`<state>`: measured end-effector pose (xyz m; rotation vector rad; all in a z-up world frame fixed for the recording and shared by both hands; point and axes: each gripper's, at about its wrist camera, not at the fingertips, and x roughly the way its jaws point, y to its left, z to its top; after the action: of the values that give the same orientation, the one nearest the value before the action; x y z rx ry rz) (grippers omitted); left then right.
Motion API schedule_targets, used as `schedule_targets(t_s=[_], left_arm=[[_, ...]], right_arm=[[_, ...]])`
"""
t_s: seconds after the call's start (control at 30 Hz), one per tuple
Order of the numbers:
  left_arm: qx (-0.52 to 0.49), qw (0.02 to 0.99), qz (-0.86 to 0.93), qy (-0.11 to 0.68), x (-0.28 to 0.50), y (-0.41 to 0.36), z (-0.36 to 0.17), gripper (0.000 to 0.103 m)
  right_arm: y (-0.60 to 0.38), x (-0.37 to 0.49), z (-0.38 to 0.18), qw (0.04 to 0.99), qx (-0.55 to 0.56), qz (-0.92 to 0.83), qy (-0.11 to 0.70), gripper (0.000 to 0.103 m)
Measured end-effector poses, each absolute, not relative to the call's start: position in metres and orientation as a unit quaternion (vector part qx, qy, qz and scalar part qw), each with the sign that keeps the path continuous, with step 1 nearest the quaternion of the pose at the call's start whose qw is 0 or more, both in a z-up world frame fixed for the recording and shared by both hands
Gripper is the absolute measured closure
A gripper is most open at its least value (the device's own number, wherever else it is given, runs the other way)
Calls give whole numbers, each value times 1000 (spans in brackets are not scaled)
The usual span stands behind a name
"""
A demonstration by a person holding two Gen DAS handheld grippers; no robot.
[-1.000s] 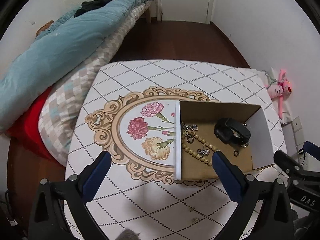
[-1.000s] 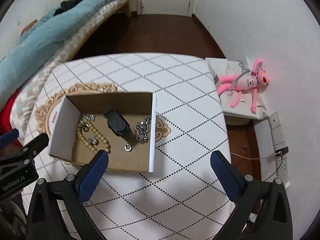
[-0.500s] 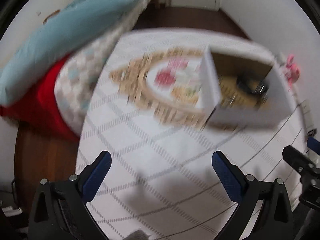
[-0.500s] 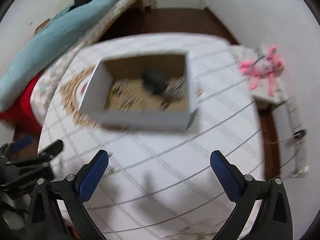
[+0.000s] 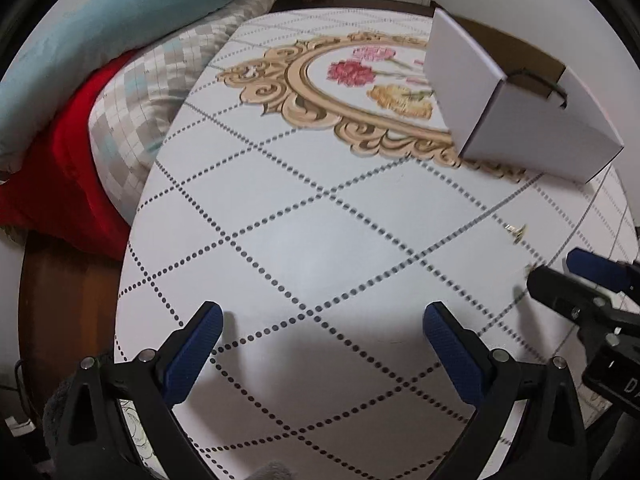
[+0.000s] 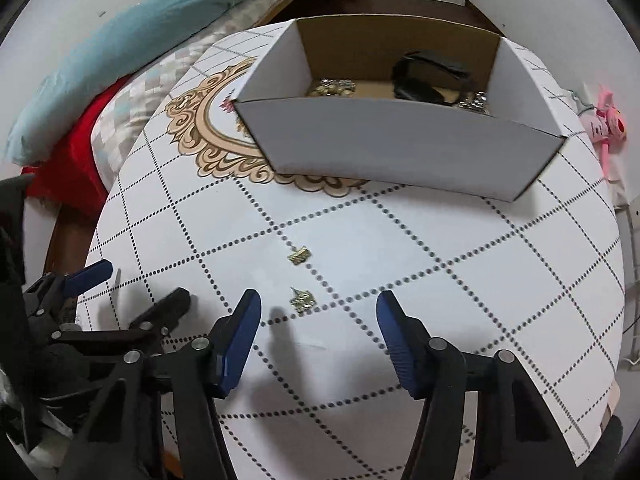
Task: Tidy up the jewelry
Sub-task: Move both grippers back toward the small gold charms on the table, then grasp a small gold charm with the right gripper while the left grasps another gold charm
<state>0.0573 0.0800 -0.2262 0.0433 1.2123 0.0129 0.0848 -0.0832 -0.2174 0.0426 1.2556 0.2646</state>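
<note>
Over a white, dot-gridded table (image 6: 400,240), the right gripper (image 6: 318,312) hangs with jaws spread around nothing, two small gold earrings (image 6: 302,299) lying just ahead of its tips. The left gripper (image 5: 322,326), also spread wide and empty, hovers nearby. Beyond the earrings stands a white cardboard box (image 6: 392,140) holding beads and dark jewelry.

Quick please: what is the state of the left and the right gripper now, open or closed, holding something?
Left gripper: open, holding nothing.
Right gripper: open, holding nothing; a small gold piece lies on the table just ahead of its fingers.
</note>
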Motion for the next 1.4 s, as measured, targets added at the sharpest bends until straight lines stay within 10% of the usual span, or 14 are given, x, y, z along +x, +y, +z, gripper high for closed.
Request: schedule_targets(t_s=[0.23, 0.37, 1.03, 1.4], left_arm=[[7, 823, 1, 568, 56, 86, -227, 0], [8, 823, 4, 568, 57, 87, -227, 0], [31, 836, -65, 544, 81, -23, -210, 2], [52, 838, -81, 537, 89, -39, -210, 92]], right_arm=[[-64, 87, -222, 802, -20, 120, 584, 61], [-60, 89, -222, 805, -48, 111, 580, 90], [-200, 91, -197, 827, 84, 11, 555, 91], [-211, 92, -200, 827, 104, 4, 553, 91]])
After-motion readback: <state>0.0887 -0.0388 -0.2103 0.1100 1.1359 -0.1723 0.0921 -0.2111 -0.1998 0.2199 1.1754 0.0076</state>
